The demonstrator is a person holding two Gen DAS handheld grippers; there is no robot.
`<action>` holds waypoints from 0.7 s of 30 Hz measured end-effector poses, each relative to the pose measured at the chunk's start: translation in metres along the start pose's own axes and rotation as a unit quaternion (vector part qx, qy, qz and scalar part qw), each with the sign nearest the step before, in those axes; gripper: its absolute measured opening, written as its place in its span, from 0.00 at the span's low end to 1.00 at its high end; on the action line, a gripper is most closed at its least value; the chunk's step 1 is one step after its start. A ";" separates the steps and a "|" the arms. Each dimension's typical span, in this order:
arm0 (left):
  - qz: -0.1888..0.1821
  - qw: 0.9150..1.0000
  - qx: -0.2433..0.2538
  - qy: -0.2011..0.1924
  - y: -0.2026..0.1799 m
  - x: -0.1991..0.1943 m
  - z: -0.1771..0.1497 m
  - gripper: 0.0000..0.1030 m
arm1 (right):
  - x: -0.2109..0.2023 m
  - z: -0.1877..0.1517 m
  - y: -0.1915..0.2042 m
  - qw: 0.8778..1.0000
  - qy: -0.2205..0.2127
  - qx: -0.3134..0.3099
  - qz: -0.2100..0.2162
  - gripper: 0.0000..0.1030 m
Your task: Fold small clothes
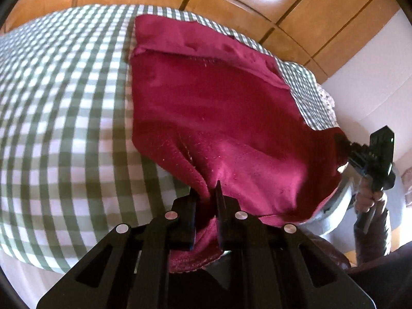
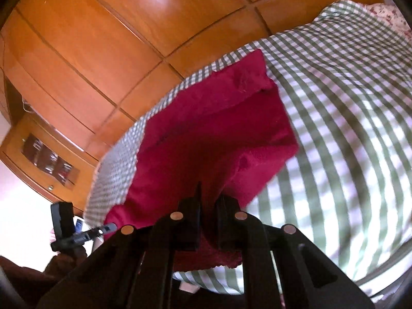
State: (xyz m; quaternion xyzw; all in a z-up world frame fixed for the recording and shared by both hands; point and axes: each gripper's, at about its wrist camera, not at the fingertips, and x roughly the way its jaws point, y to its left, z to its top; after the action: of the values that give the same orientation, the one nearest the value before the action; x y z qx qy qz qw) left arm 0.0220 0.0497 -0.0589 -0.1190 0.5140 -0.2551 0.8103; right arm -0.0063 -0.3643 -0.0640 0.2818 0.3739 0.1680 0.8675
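A dark red fleece garment (image 1: pixel 206 108) lies on a bed with a green and white checked cover (image 1: pixel 64 128). Its near edge is lifted off the bed and its far end is folded over. My left gripper (image 1: pixel 207 195) is shut on one near corner of the garment. My right gripper (image 2: pixel 208 200) is shut on the other near corner of the garment (image 2: pixel 213 134). The right gripper also shows at the right of the left wrist view (image 1: pixel 342 139), pinching the cloth. The left gripper shows at the lower left of the right wrist view (image 2: pixel 108 226).
A wooden wardrobe wall (image 2: pixel 128 38) stands behind the bed. A wooden cabinet with a glass panel (image 2: pixel 49 159) is at the left. A floral pillow (image 2: pixel 386 15) lies at the bed's far right. The checked cover (image 2: pixel 347 128) spreads wide beside the garment.
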 end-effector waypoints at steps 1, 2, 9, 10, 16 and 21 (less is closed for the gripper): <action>-0.003 1.000 -0.006 -0.002 0.002 0.000 0.001 0.11 | -0.001 0.001 0.001 1.000 -0.002 -0.001 0.000 0.08; -0.004 1.000 -0.011 -0.005 0.005 0.000 0.003 0.11 | 0.002 0.006 0.001 1.000 -0.004 0.001 0.002 0.08; -0.022 0.998 -0.019 -0.050 0.014 -0.015 0.028 0.11 | 0.025 0.039 -0.010 0.999 -0.010 0.034 -0.009 0.08; -0.027 0.998 -0.021 -0.056 0.015 -0.015 0.033 0.11 | 0.032 0.047 -0.014 0.999 -0.009 0.043 -0.018 0.08; -0.052 0.993 -0.071 -0.076 0.035 0.010 0.087 0.10 | 0.073 0.093 -0.044 0.994 -0.001 0.085 -0.075 0.08; -0.019 0.988 -0.112 -0.100 0.053 0.028 0.135 0.25 | 0.063 0.109 -0.065 0.987 -0.041 0.138 -0.065 0.83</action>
State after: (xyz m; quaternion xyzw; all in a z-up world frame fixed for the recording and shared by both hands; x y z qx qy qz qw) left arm 0.1679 0.0698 -0.0443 -0.2438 0.4537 -0.1982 0.8339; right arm 0.1219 -0.4236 -0.0772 0.3807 0.3751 0.0464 0.8440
